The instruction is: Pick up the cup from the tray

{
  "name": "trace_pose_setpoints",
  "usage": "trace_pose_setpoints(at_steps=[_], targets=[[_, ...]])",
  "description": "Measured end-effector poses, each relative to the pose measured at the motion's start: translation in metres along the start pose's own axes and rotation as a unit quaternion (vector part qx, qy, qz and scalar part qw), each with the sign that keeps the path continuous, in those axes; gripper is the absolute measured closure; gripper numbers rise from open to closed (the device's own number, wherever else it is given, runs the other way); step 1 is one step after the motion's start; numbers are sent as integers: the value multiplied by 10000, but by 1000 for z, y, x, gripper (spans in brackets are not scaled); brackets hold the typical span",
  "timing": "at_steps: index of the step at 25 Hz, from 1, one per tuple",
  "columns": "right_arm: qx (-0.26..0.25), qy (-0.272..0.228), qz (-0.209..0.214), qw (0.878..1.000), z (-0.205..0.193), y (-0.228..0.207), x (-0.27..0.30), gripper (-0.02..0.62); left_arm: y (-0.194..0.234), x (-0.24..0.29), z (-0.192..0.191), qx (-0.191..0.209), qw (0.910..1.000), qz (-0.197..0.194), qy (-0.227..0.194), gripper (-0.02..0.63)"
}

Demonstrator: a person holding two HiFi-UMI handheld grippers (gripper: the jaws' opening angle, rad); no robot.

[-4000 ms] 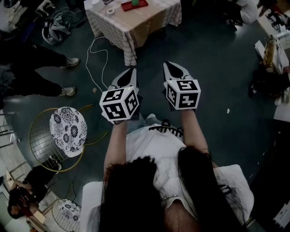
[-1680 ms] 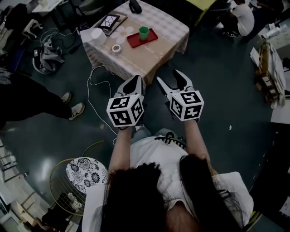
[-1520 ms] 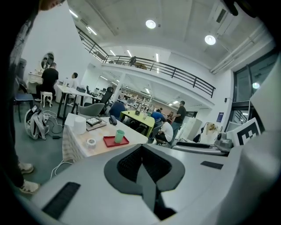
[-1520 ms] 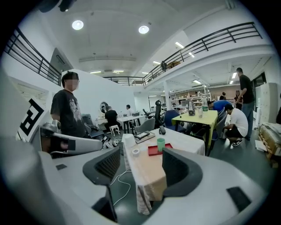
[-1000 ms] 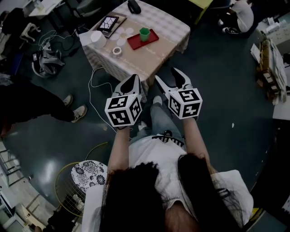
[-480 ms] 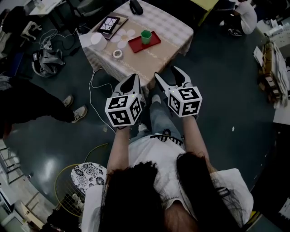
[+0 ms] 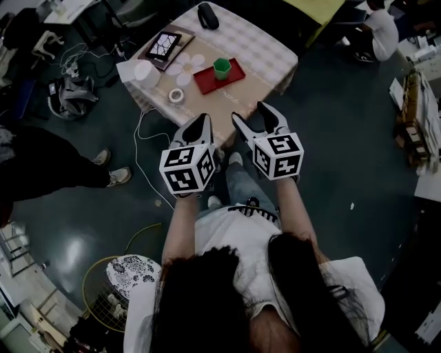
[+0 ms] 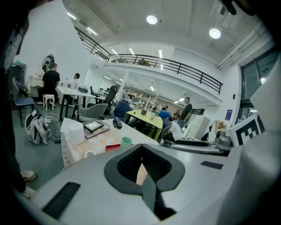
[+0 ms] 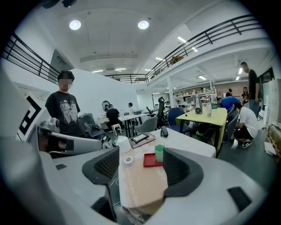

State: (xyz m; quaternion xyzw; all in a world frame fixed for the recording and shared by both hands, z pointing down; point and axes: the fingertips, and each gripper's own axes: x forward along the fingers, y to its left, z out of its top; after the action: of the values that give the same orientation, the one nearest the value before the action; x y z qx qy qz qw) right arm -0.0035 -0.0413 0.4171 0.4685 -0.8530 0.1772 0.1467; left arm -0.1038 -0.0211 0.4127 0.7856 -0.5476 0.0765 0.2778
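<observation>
A green cup (image 7: pixel 221 67) stands upright on a red tray (image 7: pixel 210 81) on a small table with a checked cloth (image 7: pixel 269 52), far ahead of both grippers. My left gripper (image 7: pixel 200 124) is held in the air short of the table's near edge, its jaws shut with nothing in them. My right gripper (image 7: pixel 253 114) is level beside it, open and empty. In the right gripper view the cup (image 9: pixel 159 152) and tray (image 9: pixel 151 161) show between the spread jaws of that gripper (image 9: pixel 140 169), well beyond them. The left gripper view shows the cup (image 8: pixel 126 141) and tray (image 8: pixel 113 147) above its closed jaws.
Also on the table are a tape roll (image 7: pixel 176 95), a white cylinder (image 7: pixel 145 72), a tablet (image 7: pixel 163 45) and a black mouse (image 7: pixel 207 15). A white cable (image 7: pixel 146 134) lies on the floor. A person's legs (image 7: pixel 62 165) are at left, a wire stool (image 7: pixel 131 270) below.
The table with the tray and cup has drawn nearer and lower in the head view as both grippers move forward toward it. Neither gripper's jaws have visibly changed.
</observation>
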Motion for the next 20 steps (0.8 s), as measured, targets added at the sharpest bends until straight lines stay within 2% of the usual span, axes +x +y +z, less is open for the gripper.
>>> trace_pose_setpoints(at_steps=[20], targets=[[-217,437,636,9968,22,-68,84,276,10,96,34,-229,9974,678,109,601]])
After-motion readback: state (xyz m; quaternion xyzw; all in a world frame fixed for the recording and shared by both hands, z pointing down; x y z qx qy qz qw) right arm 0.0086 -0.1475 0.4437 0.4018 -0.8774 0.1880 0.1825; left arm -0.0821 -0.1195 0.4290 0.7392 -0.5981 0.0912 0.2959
